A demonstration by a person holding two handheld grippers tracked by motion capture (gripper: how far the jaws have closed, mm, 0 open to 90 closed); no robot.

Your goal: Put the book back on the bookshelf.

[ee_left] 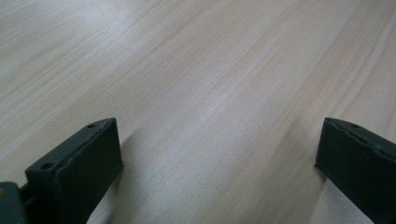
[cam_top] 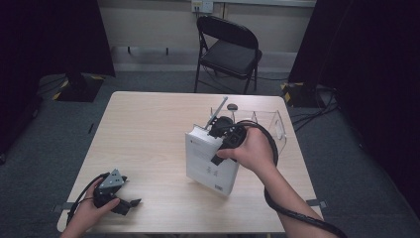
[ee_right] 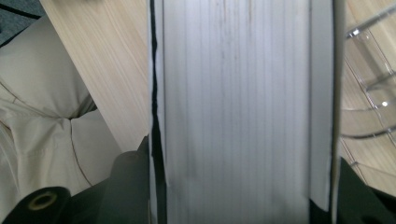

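No lettering could be read. The white book (cam_top: 210, 163) carried small dark marks on its front cover, a line near the top, a mark at the middle and a patch by the lower corner, all too small and blurred to make out.

The thick white book (cam_top: 210, 166) stands on the pale wooden table (cam_top: 143, 134), just left of the clear plastic rack (cam_top: 270, 124); a black folding chair (cam_top: 228, 49) sits behind the table.
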